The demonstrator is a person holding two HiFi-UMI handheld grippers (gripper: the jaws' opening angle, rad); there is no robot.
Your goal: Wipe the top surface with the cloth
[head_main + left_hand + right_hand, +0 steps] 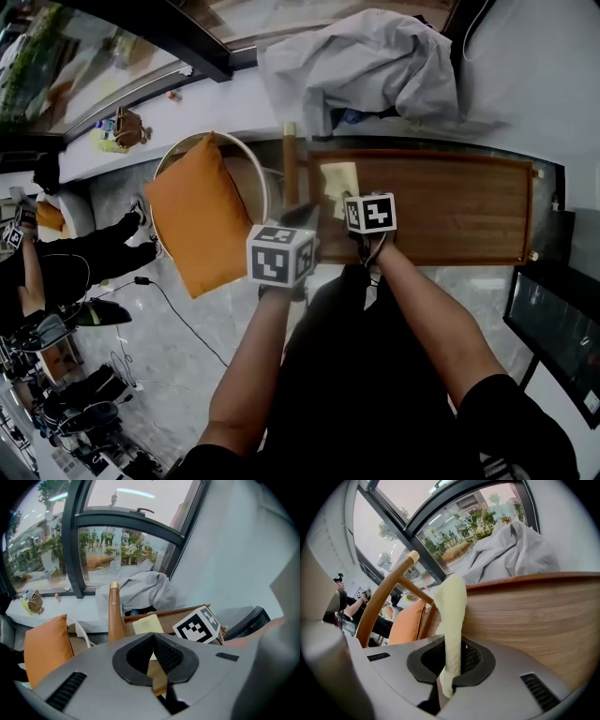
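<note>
The cloth, pale yellow, lies at the left end of the wooden top, and the right gripper has it. The right gripper view settles that: the jaws are clamped on a fold of cloth, which rises between them in a narrow strip, with the wood grain of the top running off to the right. The head view can't show that pinch, because the marker cube covers the jaws.

The left gripper hangs just beside it at the table's left edge. In its own view the jaws of the left gripper are pressed together with nothing between them, and the cloth lies flat on the wood beyond.

A wooden post stands at that end. Left of it an orange cushion sits in a white round chair. Behind the table there's a heap of grey fabric below the window. Something blue peeks out under the fabric, but it's too small to identify. The far right of the table is cut off in both gripper views.
</note>
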